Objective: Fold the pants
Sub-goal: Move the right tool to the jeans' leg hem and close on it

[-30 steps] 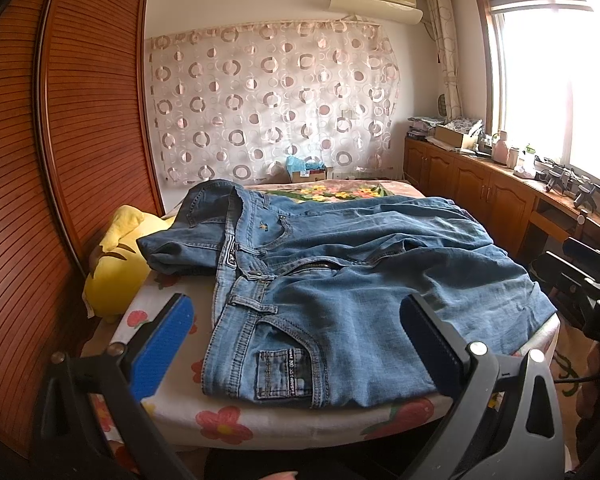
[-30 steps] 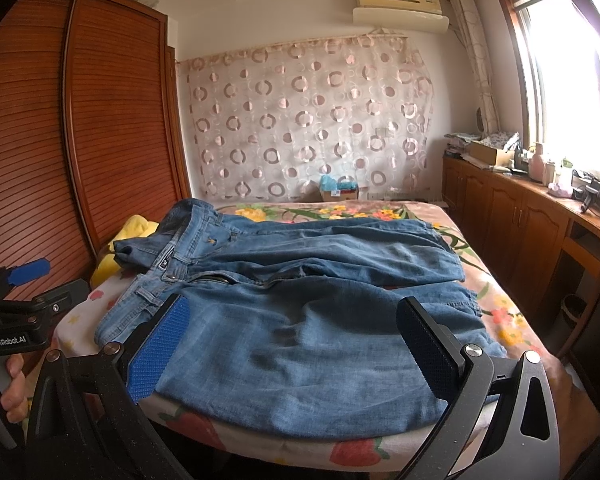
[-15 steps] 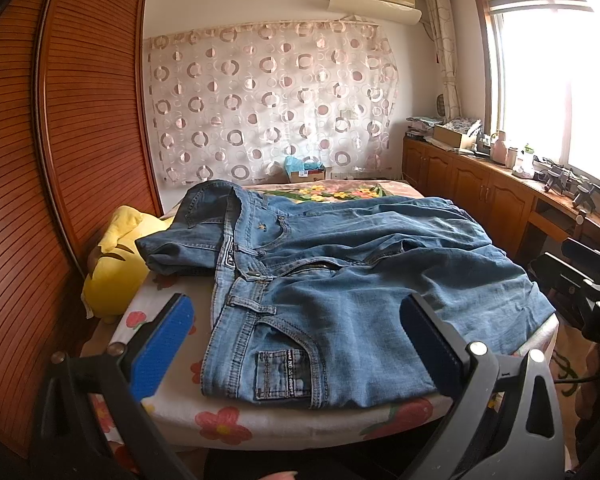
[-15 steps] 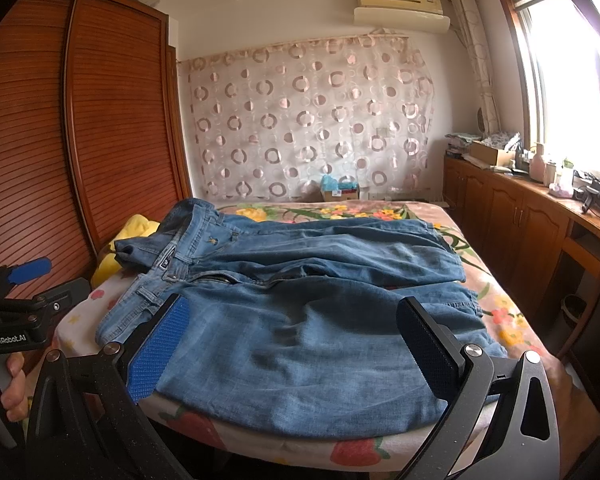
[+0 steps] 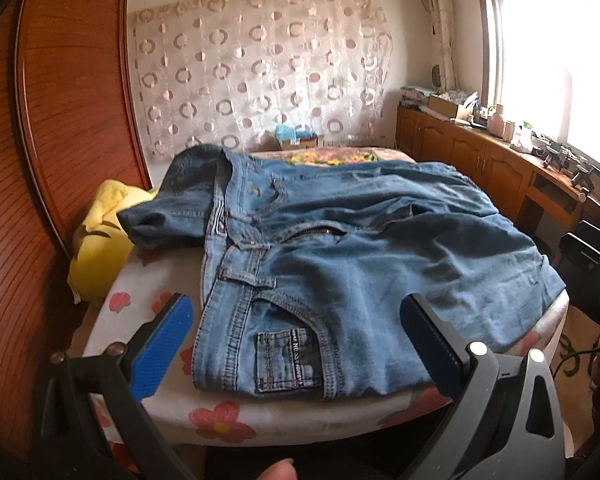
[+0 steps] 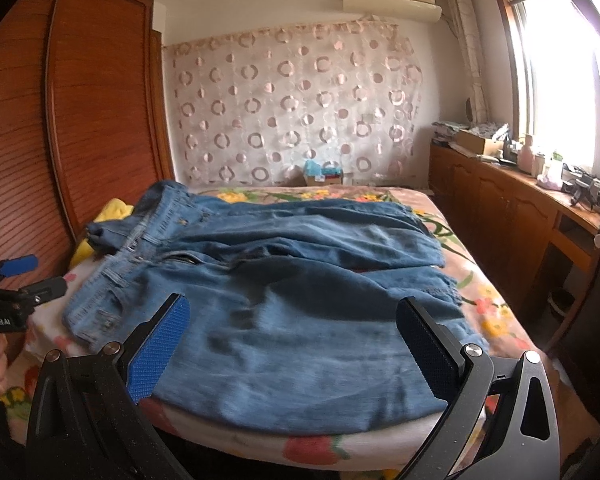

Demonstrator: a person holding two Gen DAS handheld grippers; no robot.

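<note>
Bedroom: floral-sheeted bed [image 5: 220,420] beside a wooden wardrobe [image 6: 96,120], patterned curtain [image 6: 292,112] behind; blue jeans [image 5: 340,264] spread flat across the bed's near end, waistband leftward. Left wrist view only: back pocket label, open zipper, yellow cushion [image 5: 100,240]; left gripper [image 5: 296,344] jaws wide, empty. Right wrist view only: both leg hems at right; right gripper [image 6: 292,344] jaws wide, empty.
</note>
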